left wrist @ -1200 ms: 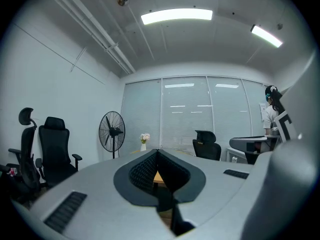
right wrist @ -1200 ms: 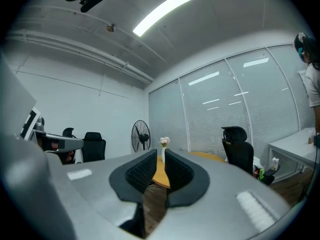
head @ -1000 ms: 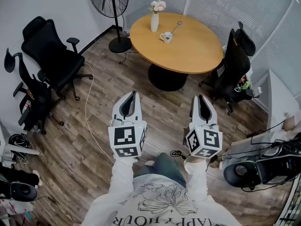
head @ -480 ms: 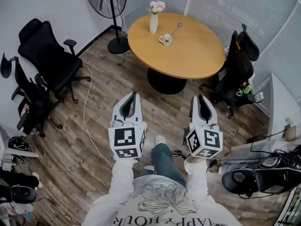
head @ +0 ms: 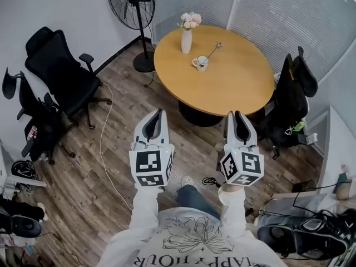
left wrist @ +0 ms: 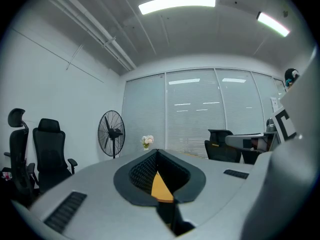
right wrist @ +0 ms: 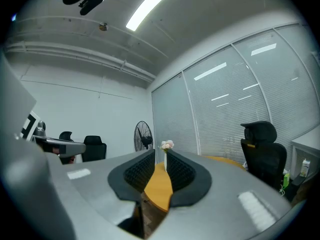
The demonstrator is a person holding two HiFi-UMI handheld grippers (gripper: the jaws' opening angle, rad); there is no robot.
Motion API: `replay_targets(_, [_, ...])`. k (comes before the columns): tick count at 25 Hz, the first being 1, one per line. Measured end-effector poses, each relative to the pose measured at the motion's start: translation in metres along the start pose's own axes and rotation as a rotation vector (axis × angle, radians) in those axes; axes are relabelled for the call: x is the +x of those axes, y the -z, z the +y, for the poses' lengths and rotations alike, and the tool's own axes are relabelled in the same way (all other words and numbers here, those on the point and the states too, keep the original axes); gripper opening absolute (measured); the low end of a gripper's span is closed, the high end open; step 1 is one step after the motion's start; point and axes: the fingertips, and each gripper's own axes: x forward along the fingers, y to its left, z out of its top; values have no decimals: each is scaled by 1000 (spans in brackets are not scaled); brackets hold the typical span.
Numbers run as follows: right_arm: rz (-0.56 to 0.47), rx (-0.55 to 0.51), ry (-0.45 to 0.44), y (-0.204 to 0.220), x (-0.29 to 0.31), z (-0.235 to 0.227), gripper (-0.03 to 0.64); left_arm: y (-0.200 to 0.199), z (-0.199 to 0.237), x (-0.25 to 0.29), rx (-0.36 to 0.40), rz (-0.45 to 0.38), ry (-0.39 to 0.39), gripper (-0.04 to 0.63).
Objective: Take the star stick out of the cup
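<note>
A white cup (head: 201, 63) stands on the round wooden table (head: 233, 88), and the star stick (head: 213, 50) leans out of it to the upper right. Both grippers are held level over the floor, well short of the table and pointing toward it. My left gripper (head: 160, 112) is shut with its tips touching and nothing between them (left wrist: 157, 151). My right gripper (head: 236, 114) is open; its jaws have just been opening, with nothing between them (right wrist: 160, 155). In the two gripper views the cup and stick do not show.
A white vase of flowers (head: 187, 36) stands left of the cup. A pedestal fan (head: 130, 4) is at the table's left, black office chairs (head: 61, 71) stand along the left wall, and another chair (head: 292, 96) is at the table's right. A cable (head: 103, 143) runs across the wood floor.
The table has come nearer in the head view as the person walks toward it. Both grippers keep their places in the view. The right jaws stand a little wider apart.
</note>
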Motion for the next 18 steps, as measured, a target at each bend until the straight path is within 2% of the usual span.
replay_targets(8, [-12, 4, -49, -9, 77, -42, 74, -17, -8, 78, 5, -19, -38, 6])
replay_targets(18, [8, 18, -75, 0, 137, -72, 74, -10, -12, 142, 1, 5, -58, 6])
